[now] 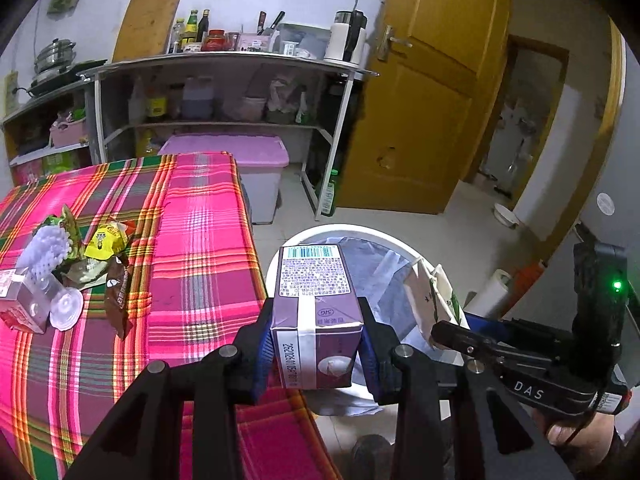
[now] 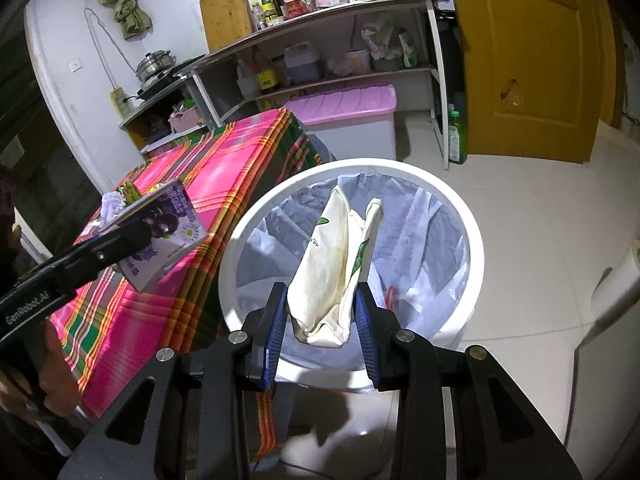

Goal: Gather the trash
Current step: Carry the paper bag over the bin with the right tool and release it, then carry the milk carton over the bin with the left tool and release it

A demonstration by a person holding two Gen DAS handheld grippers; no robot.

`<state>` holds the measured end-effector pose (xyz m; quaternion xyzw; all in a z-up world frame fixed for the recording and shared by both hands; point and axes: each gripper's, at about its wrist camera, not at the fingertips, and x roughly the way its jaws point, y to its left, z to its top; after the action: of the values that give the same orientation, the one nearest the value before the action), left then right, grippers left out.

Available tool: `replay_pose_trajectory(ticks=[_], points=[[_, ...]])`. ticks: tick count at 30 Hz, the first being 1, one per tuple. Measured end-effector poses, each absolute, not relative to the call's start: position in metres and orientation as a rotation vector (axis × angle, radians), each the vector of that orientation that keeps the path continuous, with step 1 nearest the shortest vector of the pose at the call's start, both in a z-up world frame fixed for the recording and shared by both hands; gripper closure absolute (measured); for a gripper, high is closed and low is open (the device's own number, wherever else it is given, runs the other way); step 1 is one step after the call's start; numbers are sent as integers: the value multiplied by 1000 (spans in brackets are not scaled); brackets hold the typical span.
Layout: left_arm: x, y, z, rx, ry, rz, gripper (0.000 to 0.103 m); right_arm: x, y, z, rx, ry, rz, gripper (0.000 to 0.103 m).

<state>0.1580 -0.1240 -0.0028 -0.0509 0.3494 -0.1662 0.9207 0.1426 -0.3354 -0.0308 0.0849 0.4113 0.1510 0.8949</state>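
On the plaid table, far left, more trash waits: wrappers, small pink box, clear plastic bits. Left gripper pinches a purple carton by its flat sides, just over the table edge, near the bin. Carton looks stiff & light, prob empty; side grip suits it. Right gripper squeezes a cream bag at its low end, hanging over the lined bin; soft, floppy, light, could slip if the squeeze loosens
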Motion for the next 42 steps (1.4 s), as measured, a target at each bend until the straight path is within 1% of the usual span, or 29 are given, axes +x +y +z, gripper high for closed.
replay_pose_trajectory(ticks=[6,11,12,13,15,31,42], points=[[157,-121,-3,-109,716,-332,66,150,-333,-37,174,870,307,68],[159,-117,-5,-117,719,-323,66,158,-330,-45,156,913,316,63],[160,-116,-5,-119,719,-319,66,160,-329,-47,153,919,312,61],[159,-115,-6,-120,718,-316,66,162,-329,-49,153,927,309,53],[160,-111,-7,-124,720,-306,66,163,-329,-52,158,934,309,43],[166,-98,-14,-141,731,-278,66,153,-333,-43,176,895,314,42],[149,-74,-17,-163,736,-241,66,136,-316,-27,147,866,346,42]])
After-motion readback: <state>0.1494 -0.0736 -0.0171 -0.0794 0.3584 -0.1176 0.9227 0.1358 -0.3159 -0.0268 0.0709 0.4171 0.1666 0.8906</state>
